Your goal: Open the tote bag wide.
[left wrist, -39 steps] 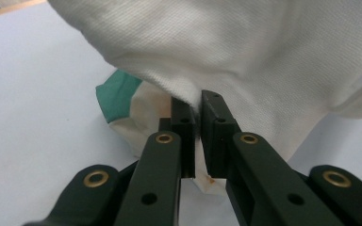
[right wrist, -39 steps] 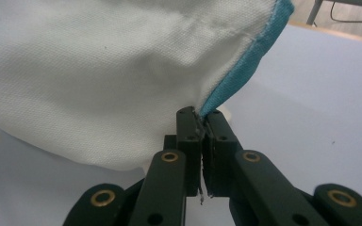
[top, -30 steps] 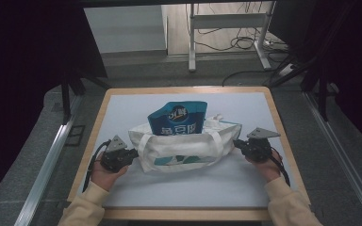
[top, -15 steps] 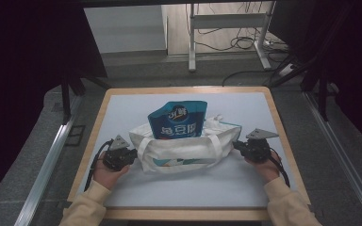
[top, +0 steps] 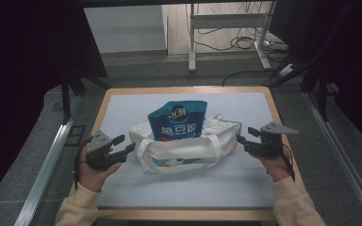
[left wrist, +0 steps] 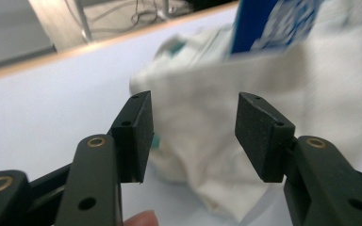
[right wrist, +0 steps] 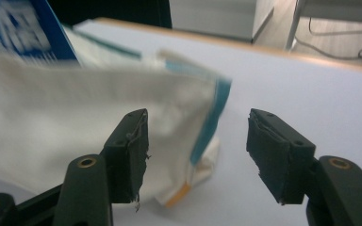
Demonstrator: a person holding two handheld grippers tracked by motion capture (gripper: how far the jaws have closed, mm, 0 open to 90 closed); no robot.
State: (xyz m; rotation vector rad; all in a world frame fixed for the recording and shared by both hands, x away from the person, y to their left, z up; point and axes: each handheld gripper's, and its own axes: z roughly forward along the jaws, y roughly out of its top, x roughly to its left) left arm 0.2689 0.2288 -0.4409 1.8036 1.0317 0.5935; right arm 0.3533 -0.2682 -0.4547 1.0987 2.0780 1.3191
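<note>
A white cloth tote bag lies in the middle of the table, with a blue snack pouch standing out of its mouth. My left gripper hangs just off the bag's left end; its jaws have just been opening and nothing is between them. In the left gripper view the bag lies beyond the parted pads. My right gripper sits off the bag's right end, its jaws also just opened and empty. The right gripper view has the bag's blue-trimmed corner past the jaws.
The white mat is edged by a wooden table rim. Metal rails run along both sides of the table. A desk frame and cables stand on the floor beyond the far edge.
Both grippers have let go of the bag's ends, opened, and lifted slightly away from it. The bag has slumped a little on the mat.
</note>
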